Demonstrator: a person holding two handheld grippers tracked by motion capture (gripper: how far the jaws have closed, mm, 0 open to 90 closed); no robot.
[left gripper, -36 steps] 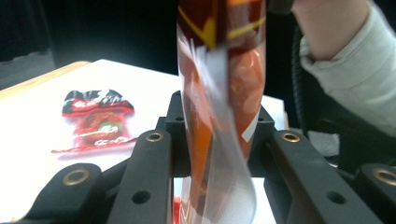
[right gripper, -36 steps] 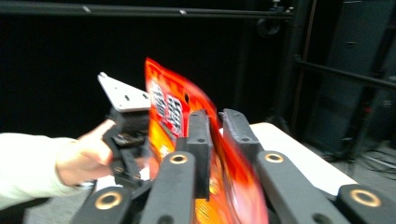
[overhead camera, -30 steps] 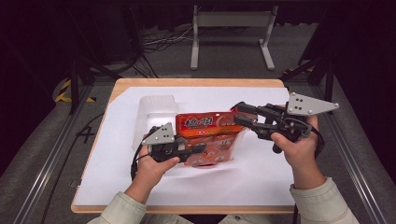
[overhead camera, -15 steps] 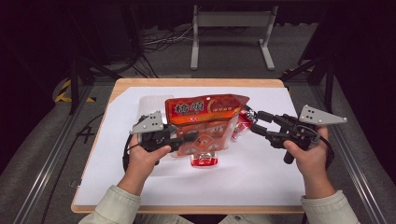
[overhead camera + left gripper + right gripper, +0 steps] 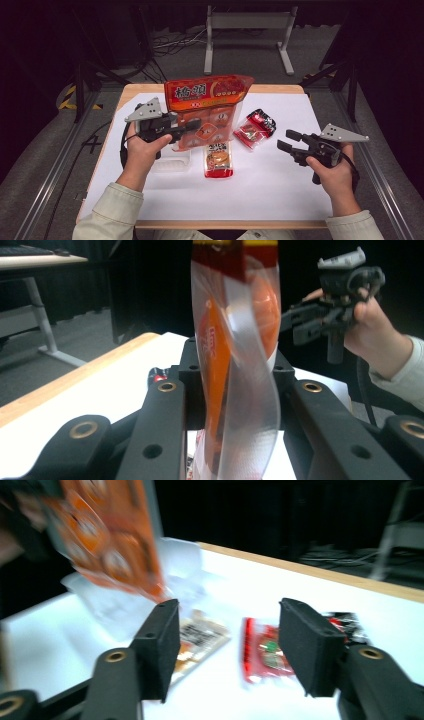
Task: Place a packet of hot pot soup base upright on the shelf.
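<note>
The large orange plastic snack bag (image 5: 207, 107) with a clear lower half hangs above the white-covered surface (image 5: 280, 180), small round packets inside it, pinched between the closed fingers of the left gripper (image 5: 192, 124). Below lie an orange-and-white small packet (image 5: 218, 159) and a red-and-black small packet (image 5: 254, 128). The right gripper (image 5: 287, 140) hovers nearby, fingers wide apart, holding nothing
</note>
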